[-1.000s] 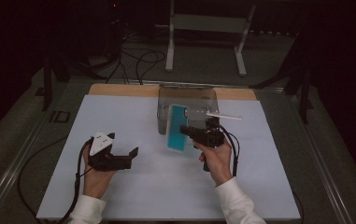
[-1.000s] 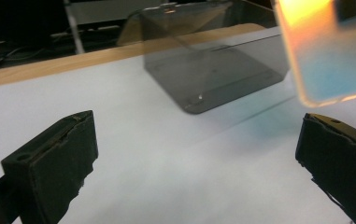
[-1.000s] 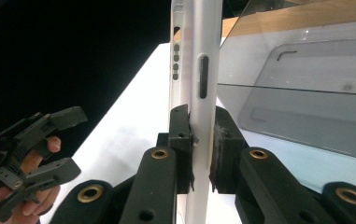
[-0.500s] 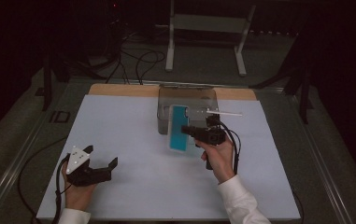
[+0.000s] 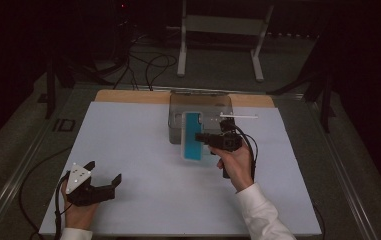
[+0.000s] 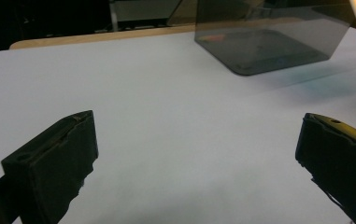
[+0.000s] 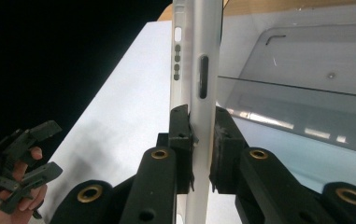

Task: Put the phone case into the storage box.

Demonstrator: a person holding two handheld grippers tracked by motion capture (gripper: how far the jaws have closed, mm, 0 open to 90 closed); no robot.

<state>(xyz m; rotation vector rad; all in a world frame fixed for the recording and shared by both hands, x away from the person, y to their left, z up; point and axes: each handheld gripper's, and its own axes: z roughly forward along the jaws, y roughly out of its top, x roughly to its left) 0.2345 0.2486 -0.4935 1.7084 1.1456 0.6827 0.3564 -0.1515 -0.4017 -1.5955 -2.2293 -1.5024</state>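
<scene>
A flat phone-like slab with a teal face and a silver edge is clamped between the jaws of my right gripper, just in front of a smoky clear plastic box. In the right gripper view the jaws press on both sides of the slab's thin edge, and the box lies behind it. My left gripper rests open near the table's front left corner, far from the box. Its two black fingertips stand wide apart over bare white sheet, with the box farther off.
A white sheet covers the table, with a wooden strip along its back edge. A thin white stick lies beside the box. Behind the table stands a metal frame among cables on the floor.
My left gripper has drawn back toward the front left corner of the table, away from the box. The right gripper still holds the slab in about the same place.
</scene>
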